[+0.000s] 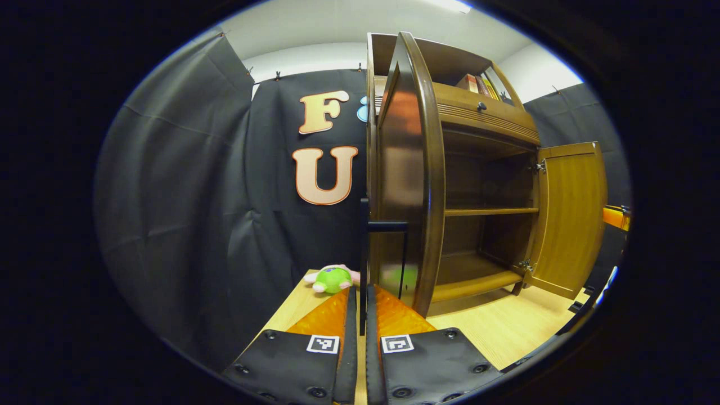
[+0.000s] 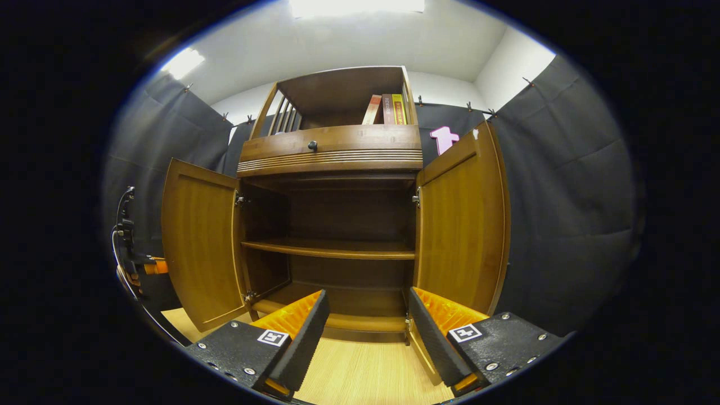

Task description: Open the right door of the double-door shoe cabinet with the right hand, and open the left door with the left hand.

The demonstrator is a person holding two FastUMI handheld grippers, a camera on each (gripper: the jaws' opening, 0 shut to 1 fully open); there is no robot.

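gripping the left door's black handle (image 1: 388,226) with fingers clamped, left gripper (image 1: 361,298), right gripper (image 2: 368,315) fingers apart, both shoe cabinet (image 2: 332,152) doors open

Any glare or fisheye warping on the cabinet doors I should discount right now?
Left gripper view: the left door bows into a curve and carries a reddish sheen plus a green reflection low down. Right gripper view: ceiling light blows out; both doors lean outward; interior shelf is shadowed.
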